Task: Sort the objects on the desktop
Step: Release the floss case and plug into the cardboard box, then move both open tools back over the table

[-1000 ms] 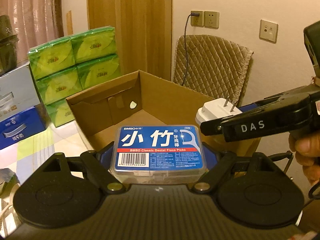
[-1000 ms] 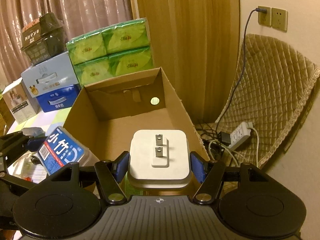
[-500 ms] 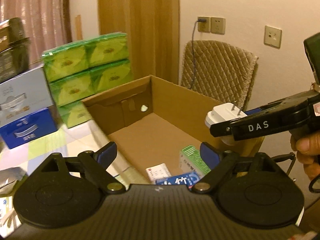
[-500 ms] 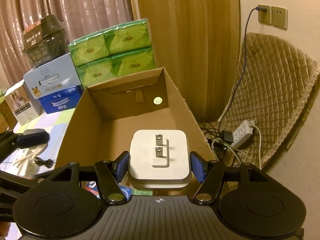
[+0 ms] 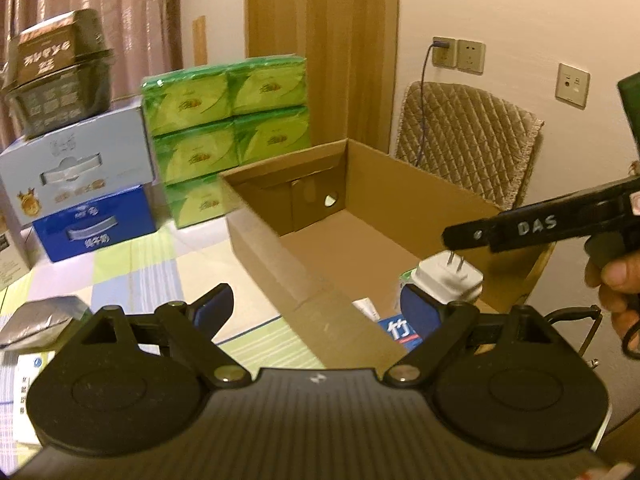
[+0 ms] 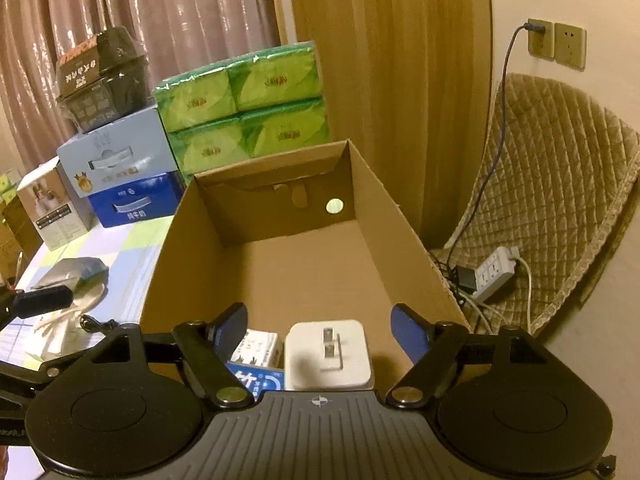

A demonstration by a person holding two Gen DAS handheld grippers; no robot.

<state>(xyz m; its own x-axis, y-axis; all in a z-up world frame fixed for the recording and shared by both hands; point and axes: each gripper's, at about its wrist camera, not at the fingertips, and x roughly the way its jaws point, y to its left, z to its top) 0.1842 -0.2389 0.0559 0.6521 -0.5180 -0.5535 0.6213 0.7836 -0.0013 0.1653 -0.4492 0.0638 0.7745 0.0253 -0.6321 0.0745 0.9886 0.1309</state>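
A tabletop (image 6: 132, 248) covered in a pale checked cloth carries an open cardboard box (image 6: 280, 264), which stands at the table's right edge, beside a quilted chair (image 6: 560, 184). Behind the box's far left corner rises a stack of green tissue packs (image 6: 244, 112), and further left are blue and grey cartons (image 6: 124, 176) with a dark carton on top; its label is too blurred to read.

Inside the box, at its near end, lies a white plug adapter (image 6: 328, 354), prongs up. Just left of it are a blue floss-pick case (image 6: 256, 382) and a small white packet (image 6: 258, 346); both are partly cut off by the gripper body.

The right gripper (image 6: 320, 330) hangs over the near end of the box. Its jaws have just been opening and now stand wide, with the adapter below and between them, touching neither pad.

The left gripper (image 5: 316, 308) is spread wide with nothing in it. It straddles the box's left wall, with one finger over the tabletop and the other over the box, in front of the floss-pick case.

On the tabletop left of the box lie a silvery pouch (image 5: 44, 320) and, seen from the right wrist, a small dark cable (image 6: 96, 324), hard to make out
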